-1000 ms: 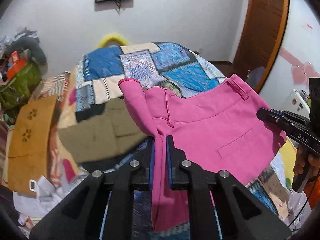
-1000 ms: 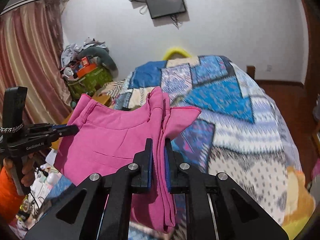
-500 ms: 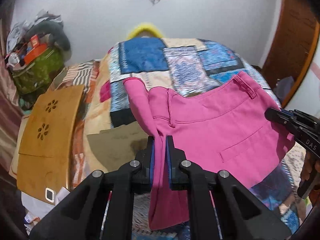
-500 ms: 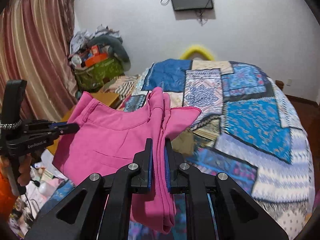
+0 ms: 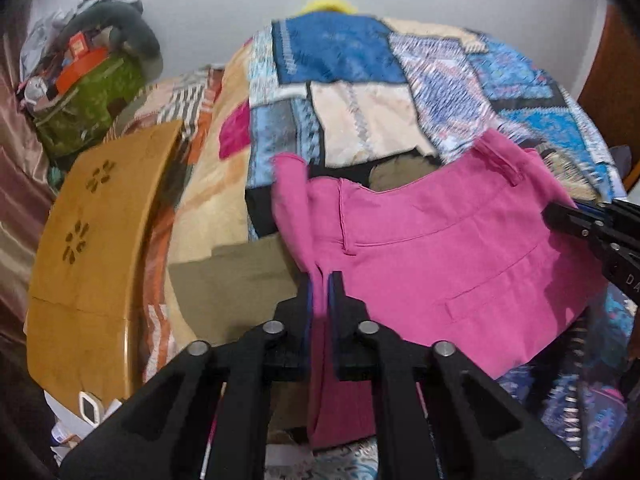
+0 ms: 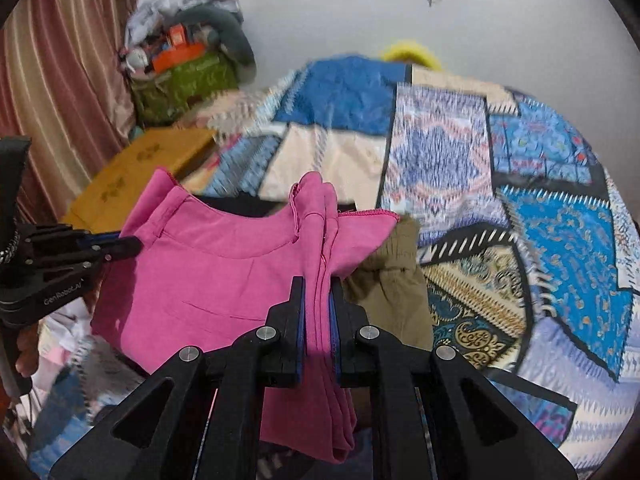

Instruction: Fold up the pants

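Observation:
Pink pants [image 5: 440,248] hang stretched by the waistband between both grippers, above a patchwork bed cover [image 5: 360,120]. In the left wrist view my left gripper [image 5: 319,280] pinches one bunched end of the waistband, its jaws closing down tight on the cloth. The right gripper [image 5: 560,216] holds the other end at the far right. In the right wrist view my right gripper [image 6: 318,284] is shut on gathered folds of the pants [image 6: 224,272], and the left gripper [image 6: 128,244] clamps the far corner. The legs hang below, out of sight.
An olive garment [image 5: 236,276] lies on the bed under the pants, also seen as an olive garment [image 6: 392,292] beside my right fingers. A wooden board [image 5: 88,232] and a stuffed green bag [image 5: 84,108] stand left of the bed. A curtain [image 6: 60,60] hangs behind.
Both grippers have carried the pants forward and down toward the bed, tilting further downward. The bed and the olive garment now sit closer beneath the pants. The grips are unchanged.

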`<action>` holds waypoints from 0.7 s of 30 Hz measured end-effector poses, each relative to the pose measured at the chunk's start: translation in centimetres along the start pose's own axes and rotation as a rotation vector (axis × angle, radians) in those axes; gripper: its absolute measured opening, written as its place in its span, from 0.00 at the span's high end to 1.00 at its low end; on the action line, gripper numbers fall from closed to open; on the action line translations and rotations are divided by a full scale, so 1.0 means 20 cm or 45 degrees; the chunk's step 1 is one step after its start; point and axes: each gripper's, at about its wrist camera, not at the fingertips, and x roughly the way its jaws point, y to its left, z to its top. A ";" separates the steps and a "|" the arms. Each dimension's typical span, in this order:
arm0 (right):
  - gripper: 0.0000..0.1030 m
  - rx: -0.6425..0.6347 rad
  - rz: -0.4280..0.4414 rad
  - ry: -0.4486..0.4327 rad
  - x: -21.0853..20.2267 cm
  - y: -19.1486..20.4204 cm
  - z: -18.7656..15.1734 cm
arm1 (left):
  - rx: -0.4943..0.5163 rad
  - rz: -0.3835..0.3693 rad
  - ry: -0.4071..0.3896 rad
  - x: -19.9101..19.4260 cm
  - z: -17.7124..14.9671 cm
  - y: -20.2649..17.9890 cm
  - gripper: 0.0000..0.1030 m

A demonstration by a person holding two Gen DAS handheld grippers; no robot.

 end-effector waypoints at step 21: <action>0.71 0.013 -0.109 -0.090 -0.48 -0.06 -0.06 | 0.030 -0.083 -0.142 -0.45 -0.08 -0.05 0.78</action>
